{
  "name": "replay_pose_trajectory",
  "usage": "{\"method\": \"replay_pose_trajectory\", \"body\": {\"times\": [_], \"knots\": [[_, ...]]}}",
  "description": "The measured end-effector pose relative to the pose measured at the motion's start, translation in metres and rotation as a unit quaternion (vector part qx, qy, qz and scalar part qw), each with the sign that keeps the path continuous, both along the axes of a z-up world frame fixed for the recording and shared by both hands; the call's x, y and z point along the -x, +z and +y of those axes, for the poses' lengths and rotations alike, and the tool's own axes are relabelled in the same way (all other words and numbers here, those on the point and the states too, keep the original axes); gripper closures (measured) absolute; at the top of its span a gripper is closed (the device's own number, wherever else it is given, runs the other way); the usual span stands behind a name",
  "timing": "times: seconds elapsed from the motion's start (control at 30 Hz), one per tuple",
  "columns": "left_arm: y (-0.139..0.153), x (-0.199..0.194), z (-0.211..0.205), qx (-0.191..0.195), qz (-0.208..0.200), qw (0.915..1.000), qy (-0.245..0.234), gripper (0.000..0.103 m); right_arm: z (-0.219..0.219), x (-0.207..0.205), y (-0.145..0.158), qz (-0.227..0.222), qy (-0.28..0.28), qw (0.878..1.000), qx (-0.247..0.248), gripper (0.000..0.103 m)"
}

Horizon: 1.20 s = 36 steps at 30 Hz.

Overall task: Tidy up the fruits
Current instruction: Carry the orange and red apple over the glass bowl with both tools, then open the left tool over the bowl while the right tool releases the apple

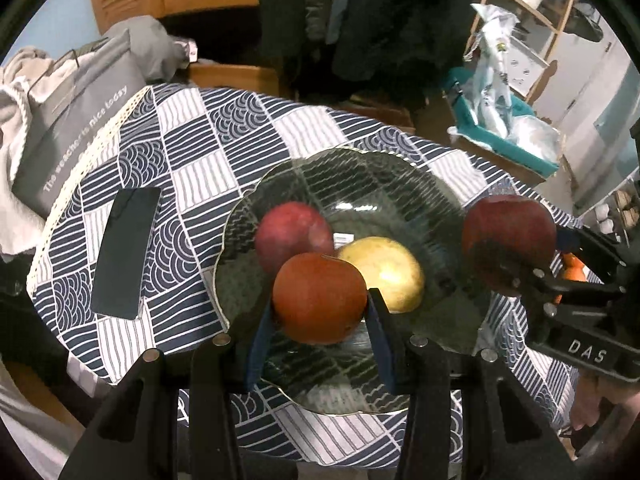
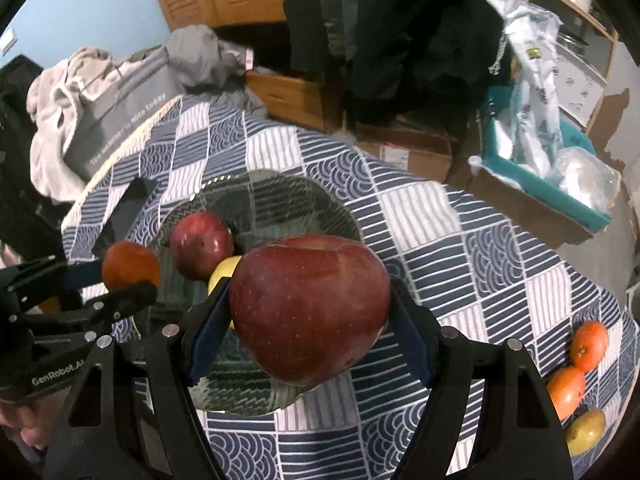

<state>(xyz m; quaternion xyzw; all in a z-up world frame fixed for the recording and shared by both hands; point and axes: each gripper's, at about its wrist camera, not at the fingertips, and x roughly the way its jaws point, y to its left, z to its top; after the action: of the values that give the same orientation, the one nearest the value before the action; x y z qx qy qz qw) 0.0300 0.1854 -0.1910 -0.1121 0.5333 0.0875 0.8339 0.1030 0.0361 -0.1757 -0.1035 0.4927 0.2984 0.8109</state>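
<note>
Clamping apple (image 2: 310, 312) above plate rim (image 2: 256, 410)

Between the black left gripper (image 1: 320, 312) and its blue pads sits an orange-red fruit (image 1: 319, 297); beyond it lie a dark red apple (image 1: 290, 232) and a yellow fruit (image 1: 386, 272) on a clear glass plate (image 1: 360, 176). The right gripper (image 2: 310, 316) frames a deep red, pale-speckled apple (image 2: 310, 308). Beneath both spreads a navy-and-white tablecloth (image 2: 460, 248) of striped and wave-patterned squares.

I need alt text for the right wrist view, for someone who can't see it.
The right gripper holds a large red apple between its fingers above a glass plate on a patterned tablecloth. At left, the left gripper holds an orange fruit by the plate.
</note>
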Motion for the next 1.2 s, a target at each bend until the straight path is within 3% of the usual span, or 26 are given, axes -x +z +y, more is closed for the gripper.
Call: {"method": "replay_pose_trajectory", "body": {"times": [0.43, 0.7, 0.77, 0.83, 0.93, 1.2], "knots": [[-0.02, -0.002, 0.007, 0.004, 0.028, 0.9995, 0.016, 0.057, 0.003, -0.007, -0.032, 0.034, -0.001, 0.999, 0.024, 0.028], [-0.031, -0.005, 0.006, -0.012, 0.055, 0.9983, 0.013, 0.056, 0.006, -0.008, -0.038, 0.042, 0.001, 0.999, 0.025, 0.027], [-0.033, -0.005, 0.005, -0.012, 0.061, 0.998, 0.01, 0.05, 0.006, -0.008, -0.039, 0.046, 0.001, 0.999, 0.023, 0.027], [-0.032, -0.004, 0.003, -0.027, 0.06, 0.9978, 0.011, 0.028, 0.006, -0.008, -0.041, 0.049, 0.001, 0.998, 0.024, 0.027], [-0.025, -0.003, 0.002, -0.042, 0.045, 0.998, 0.013, 0.026, 0.006, -0.005, -0.035, 0.034, 0.0, 0.999, 0.016, 0.026], [-0.013, -0.001, -0.001, -0.032, 0.037, 0.9988, 0.007, 0.026, -0.002, -0.008, -0.009, 0.018, -0.014, 1.0, -0.014, 0.026]]}}
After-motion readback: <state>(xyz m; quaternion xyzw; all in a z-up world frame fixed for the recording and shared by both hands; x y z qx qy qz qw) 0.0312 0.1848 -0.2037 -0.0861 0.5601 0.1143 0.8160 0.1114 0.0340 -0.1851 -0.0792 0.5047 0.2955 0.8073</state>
